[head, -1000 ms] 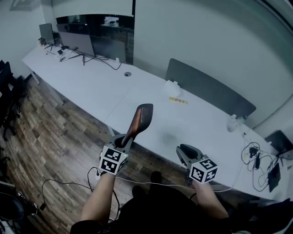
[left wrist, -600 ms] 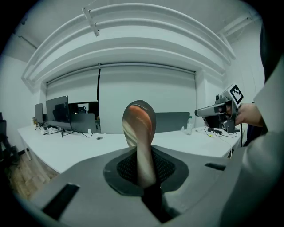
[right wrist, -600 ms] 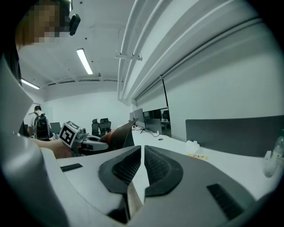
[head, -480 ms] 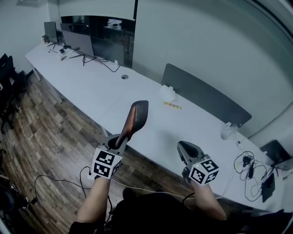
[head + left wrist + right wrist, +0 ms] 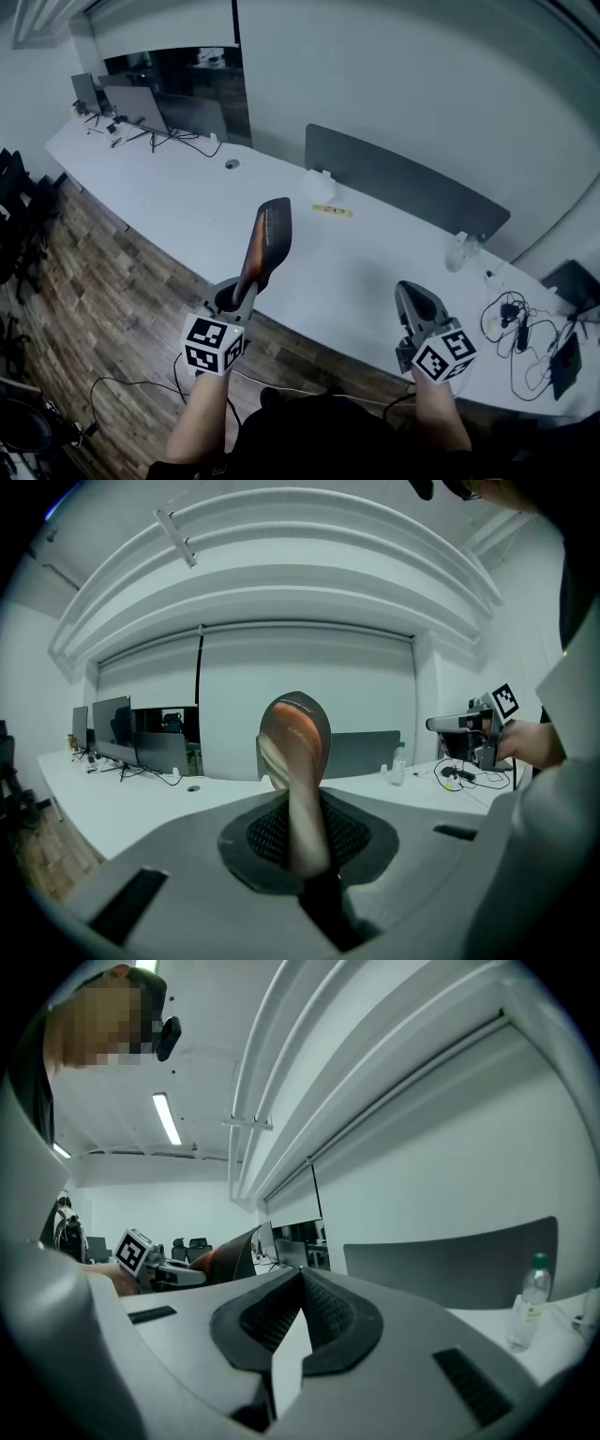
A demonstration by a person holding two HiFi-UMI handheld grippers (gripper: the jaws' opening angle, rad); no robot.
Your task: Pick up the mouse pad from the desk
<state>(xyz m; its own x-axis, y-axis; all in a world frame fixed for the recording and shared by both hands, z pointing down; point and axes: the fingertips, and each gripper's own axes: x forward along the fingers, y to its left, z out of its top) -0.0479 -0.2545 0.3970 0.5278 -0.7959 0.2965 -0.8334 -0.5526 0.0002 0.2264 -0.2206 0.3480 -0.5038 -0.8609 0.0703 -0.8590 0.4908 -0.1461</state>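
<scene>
The mouse pad (image 5: 269,236), dark with an orange-brown face, stands edge-up off the white desk (image 5: 366,281). My left gripper (image 5: 246,284) is shut on its lower end. In the left gripper view the mouse pad (image 5: 294,747) rises from between the left gripper (image 5: 302,841) pads. My right gripper (image 5: 413,297) hangs to the right over the desk's front edge, apart from the pad. Its jaws are closing and the right gripper (image 5: 298,1283) tips meet with nothing between them. The left gripper (image 5: 174,1275) and mouse pad (image 5: 231,1253) show at that view's left.
A grey divider panel (image 5: 403,186) stands along the desk's back. A white box (image 5: 320,184), a yellow strip (image 5: 332,210) and a bottle (image 5: 457,251) lie near it. Cables (image 5: 517,319) sit at the right end, monitors (image 5: 141,106) at the far left. Wooden floor (image 5: 103,300) lies below.
Both grippers have risen, and the right one has drifted to the right. The mouse pad stays in the left gripper. The right jaws have drawn together.
</scene>
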